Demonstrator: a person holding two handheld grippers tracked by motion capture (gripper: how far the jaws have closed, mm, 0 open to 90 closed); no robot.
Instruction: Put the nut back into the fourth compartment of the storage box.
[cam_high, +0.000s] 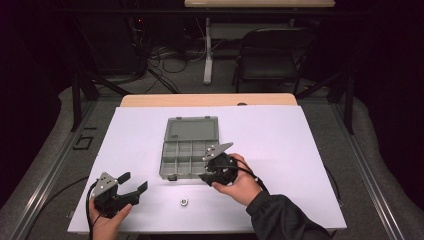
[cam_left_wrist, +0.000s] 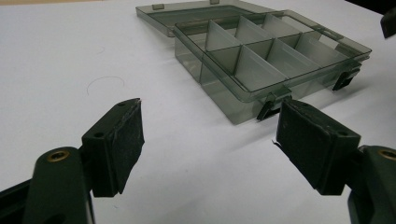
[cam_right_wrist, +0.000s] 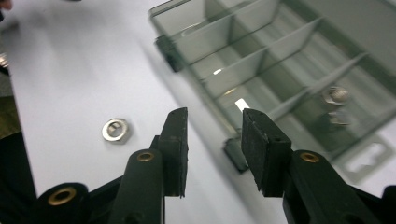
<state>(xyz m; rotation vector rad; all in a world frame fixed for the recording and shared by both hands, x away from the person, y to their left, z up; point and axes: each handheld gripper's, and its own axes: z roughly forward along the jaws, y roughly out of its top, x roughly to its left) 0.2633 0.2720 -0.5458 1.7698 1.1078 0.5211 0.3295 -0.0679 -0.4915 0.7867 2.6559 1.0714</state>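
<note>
A smoky grey compartment box (cam_high: 189, 150) lies open mid-table with its lid (cam_high: 191, 128) folded flat behind it. A steel nut (cam_high: 184, 202) rests on the white sheet in front of the box. My right gripper (cam_high: 207, 174) hovers at the box's front right corner. In the right gripper view its jaws (cam_right_wrist: 215, 126) stand narrowly apart with nothing between them, the nut (cam_right_wrist: 115, 129) lies to their left, and another small metal piece (cam_right_wrist: 335, 95) sits in one compartment. My left gripper (cam_high: 134, 181) rests wide open at the front left, facing the box (cam_left_wrist: 261, 56).
A white sheet (cam_high: 280, 150) covers the wooden table; its front edge runs close behind the nut. A dark folding chair (cam_high: 272, 55) and a table leg stand beyond the far edge. Black latches (cam_left_wrist: 345, 80) stick out of the box's front wall.
</note>
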